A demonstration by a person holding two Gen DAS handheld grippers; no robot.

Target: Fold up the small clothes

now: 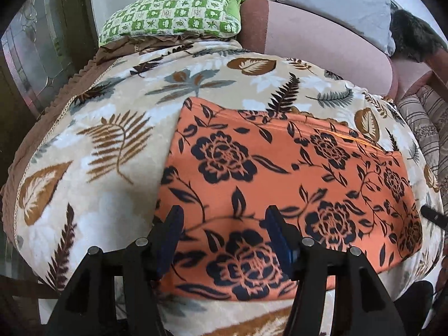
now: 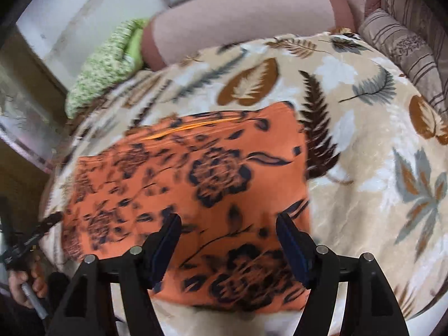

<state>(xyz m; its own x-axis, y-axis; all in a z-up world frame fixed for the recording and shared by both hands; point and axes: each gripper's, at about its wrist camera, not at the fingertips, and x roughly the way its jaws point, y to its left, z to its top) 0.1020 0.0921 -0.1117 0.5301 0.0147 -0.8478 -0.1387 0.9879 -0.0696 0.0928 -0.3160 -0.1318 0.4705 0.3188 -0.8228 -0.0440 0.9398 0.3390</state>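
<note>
An orange garment with dark navy flowers [image 1: 280,179] lies folded flat on a beige leaf-print blanket [image 1: 92,151]. My left gripper [image 1: 224,218] hovers over the garment's near left part, its jaws apart and nothing between them. In the right wrist view the same orange garment [image 2: 196,196] lies ahead and to the left on the blanket [image 2: 364,168]. My right gripper [image 2: 228,225] is open above the garment's near right corner, with only cloth seen below the gap. That view is blurred. The tip of the other gripper [image 1: 432,215] shows at the right edge of the left wrist view.
A green-and-white checked pillow [image 1: 173,11] lies at the blanket's far end beside a pink bolster [image 1: 322,42]. A grey cushion [image 1: 341,2] and a dark furry thing [image 1: 414,36] sit behind. Striped cushions [image 2: 406,42] border the right side. A hand on a handle [image 2: 25,288] shows at lower left.
</note>
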